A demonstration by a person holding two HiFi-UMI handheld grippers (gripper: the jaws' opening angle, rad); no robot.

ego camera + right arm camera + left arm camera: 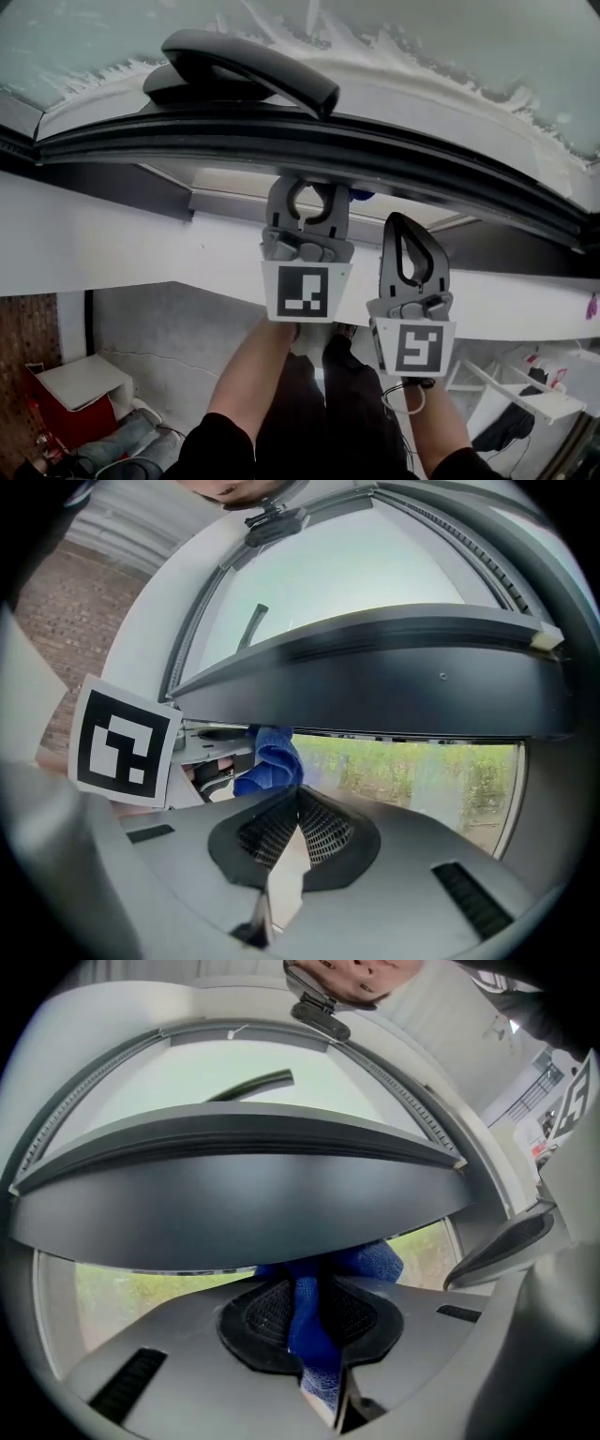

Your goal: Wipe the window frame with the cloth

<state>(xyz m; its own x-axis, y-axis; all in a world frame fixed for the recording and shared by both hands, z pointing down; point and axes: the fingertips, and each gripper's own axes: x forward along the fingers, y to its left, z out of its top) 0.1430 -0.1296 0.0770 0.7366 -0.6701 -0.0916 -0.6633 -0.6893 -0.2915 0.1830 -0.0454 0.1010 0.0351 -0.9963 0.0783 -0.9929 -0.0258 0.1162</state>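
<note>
A blue cloth [314, 1321] is pinched in my left gripper [314, 1312], which is shut on it. The bunched end [375, 1262] presses up against the underside of the dark window frame [234, 1194]. In the head view the left gripper [307, 192] reaches up under that frame [375, 150], and only a blue scrap of the cloth [361, 195] shows. My right gripper [405, 225] hangs just to its right, a little lower, jaws shut with nothing between them. The right gripper view shows the cloth [272, 761] at the left gripper [206, 766], apart from the right gripper [298, 797].
A dark window handle [248, 66] sticks out above the frame, before frosted glass [422, 37]. A white sill [112, 234] runs below. Far down lie a red box [56, 403] and a white rack [534, 394]. Greenery [422, 771] shows through the opening.
</note>
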